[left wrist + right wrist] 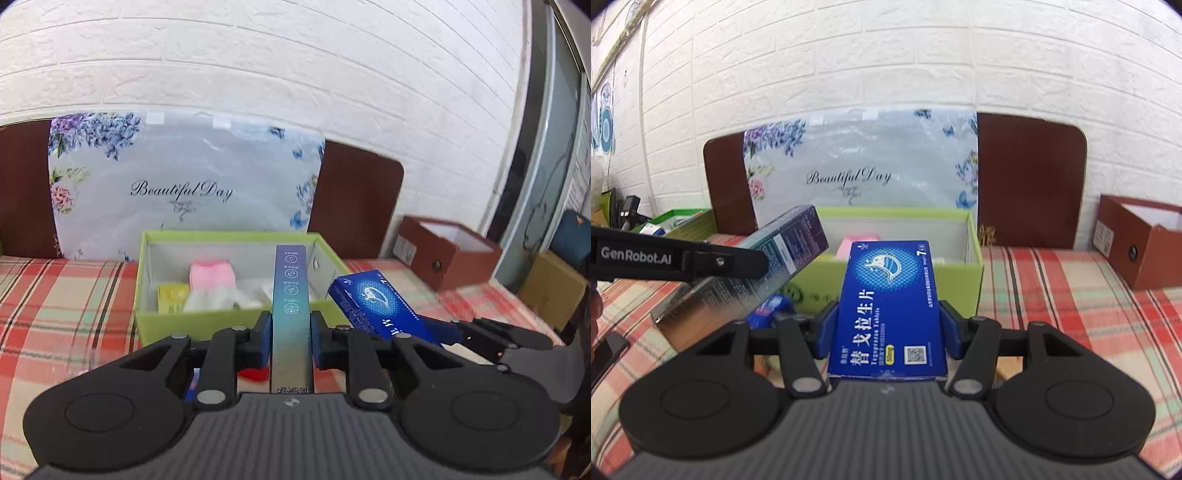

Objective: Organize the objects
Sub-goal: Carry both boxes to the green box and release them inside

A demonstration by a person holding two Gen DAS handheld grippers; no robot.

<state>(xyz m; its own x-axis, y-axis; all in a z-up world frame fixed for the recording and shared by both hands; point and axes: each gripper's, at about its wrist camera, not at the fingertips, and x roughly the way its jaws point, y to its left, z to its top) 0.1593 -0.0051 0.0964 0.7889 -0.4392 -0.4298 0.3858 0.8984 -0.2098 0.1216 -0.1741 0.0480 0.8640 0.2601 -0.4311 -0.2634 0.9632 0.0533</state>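
My left gripper [291,332] is shut on a long teal-to-silver box [291,314], held edge-on just in front of the green open box [173,321]; the long box also shows in the right wrist view [783,251]. My right gripper [888,325] is shut on a flat blue medicine box [890,302], held above the bed near the green box's front wall [960,280]; that blue box shows in the left wrist view [373,302]. Inside the green box lie a pink and white cloth [212,284] and a yellow packet [171,297].
A plaid bedspread [55,295] covers the bed. A floral "Beautiful Day" pillow [184,177] leans on the brown headboard [1030,177]. A brown open box [1137,243] stands at the right. Another green box [679,219] sits far left. A small blue item [772,308] lies under the grippers.
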